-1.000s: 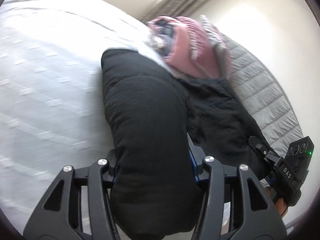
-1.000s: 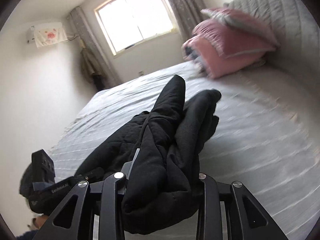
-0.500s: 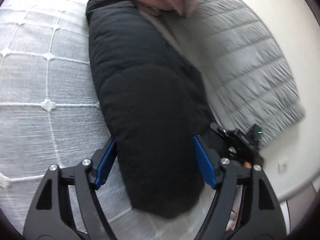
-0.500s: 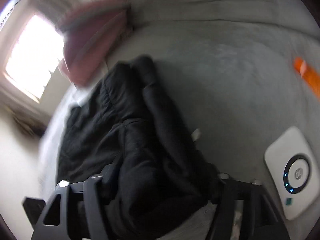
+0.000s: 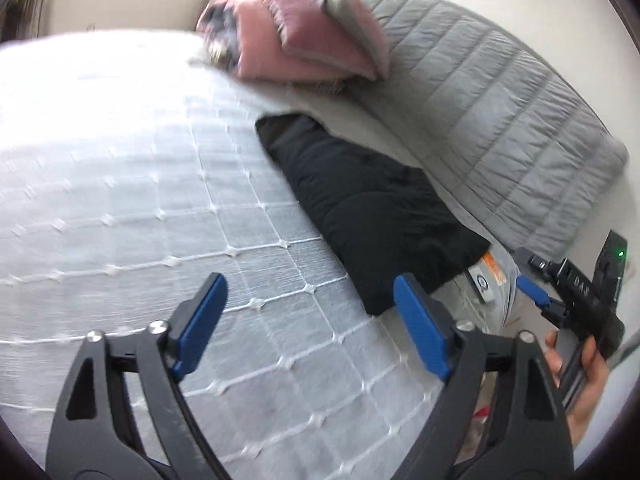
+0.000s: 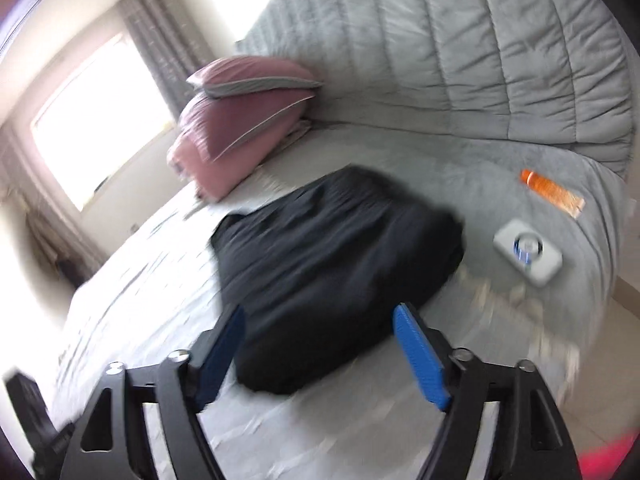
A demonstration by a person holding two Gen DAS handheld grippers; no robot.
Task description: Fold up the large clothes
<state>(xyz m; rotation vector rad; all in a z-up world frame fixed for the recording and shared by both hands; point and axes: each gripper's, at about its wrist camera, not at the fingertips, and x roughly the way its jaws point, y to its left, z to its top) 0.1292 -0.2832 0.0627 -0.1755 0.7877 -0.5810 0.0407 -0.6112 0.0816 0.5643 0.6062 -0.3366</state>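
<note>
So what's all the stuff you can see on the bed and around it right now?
Black garment: one, black, folded into a bundle lying on the bed in front of both grippers, held by neither.
Pillows: two, pink with grey edging, stacked at the head of the bed near the window.
Quilt: one, grey, padded, propped up behind the pillows.
Bedspread: one, white with a stitched grid, covering the bed.
Tube: one, orange, on the grey cover beside the garment.
Small device: one, white with a round dial, below the tube.
Window: one, bright, with grey curtains.
Left gripper: black with blue pads, jaws opening, nothing between them.
Right gripper: same, jaws opening, empty.
</note>
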